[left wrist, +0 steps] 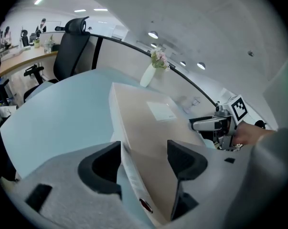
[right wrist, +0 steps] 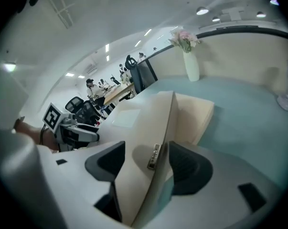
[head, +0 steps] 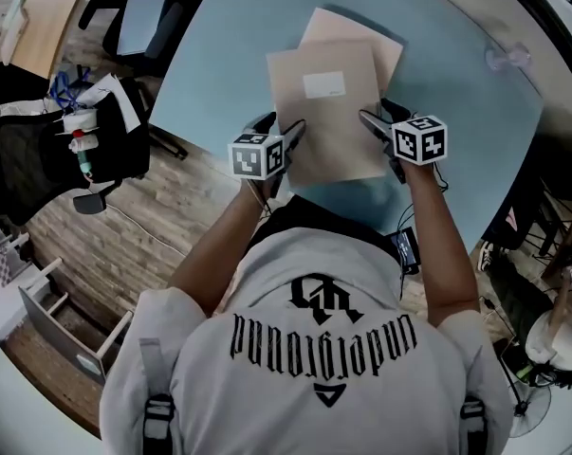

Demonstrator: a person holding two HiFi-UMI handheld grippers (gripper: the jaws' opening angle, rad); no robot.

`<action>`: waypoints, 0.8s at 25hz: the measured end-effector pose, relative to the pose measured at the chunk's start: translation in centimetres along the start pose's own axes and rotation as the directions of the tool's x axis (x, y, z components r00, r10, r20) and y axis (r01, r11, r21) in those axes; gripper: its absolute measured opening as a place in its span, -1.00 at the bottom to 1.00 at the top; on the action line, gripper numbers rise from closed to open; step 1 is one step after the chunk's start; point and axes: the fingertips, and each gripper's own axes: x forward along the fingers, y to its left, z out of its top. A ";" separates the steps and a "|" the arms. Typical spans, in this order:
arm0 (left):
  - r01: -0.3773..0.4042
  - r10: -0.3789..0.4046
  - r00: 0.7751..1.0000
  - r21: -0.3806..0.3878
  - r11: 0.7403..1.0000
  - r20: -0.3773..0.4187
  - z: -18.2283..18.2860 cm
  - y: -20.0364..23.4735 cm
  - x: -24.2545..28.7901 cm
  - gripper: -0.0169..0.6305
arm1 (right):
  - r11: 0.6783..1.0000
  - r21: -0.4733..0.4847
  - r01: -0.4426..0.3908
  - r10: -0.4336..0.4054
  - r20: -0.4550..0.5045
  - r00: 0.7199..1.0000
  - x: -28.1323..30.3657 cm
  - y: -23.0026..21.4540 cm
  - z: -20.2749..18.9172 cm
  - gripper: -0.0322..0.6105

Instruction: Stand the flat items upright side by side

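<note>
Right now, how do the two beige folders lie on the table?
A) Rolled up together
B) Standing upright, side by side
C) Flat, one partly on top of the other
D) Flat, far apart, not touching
C: in the head view the upper folder, with its white label, lies flat over the lower folder, which sticks out behind it at an angle on the blue table.
</note>
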 end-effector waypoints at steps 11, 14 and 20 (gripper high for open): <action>0.002 -0.002 0.999 -0.013 1.000 -0.042 -0.5 0.4 0.7 -0.03 | 1.000 0.013 0.019 -0.018 -0.019 1.000 1.5 -0.1 -0.5 -0.04; 0.002 -0.002 1.000 0.016 1.000 -0.023 -0.8 0.0 0.1 -0.05 | 0.998 -0.019 0.057 -0.057 0.006 0.998 0.2 1.0 -0.3 -0.05; -0.008 0.003 0.999 0.131 0.991 0.043 0.4 -2.0 -4.0 -0.08 | 0.985 -0.072 0.157 -0.149 0.103 0.984 -3.9 4.5 0.1 -0.08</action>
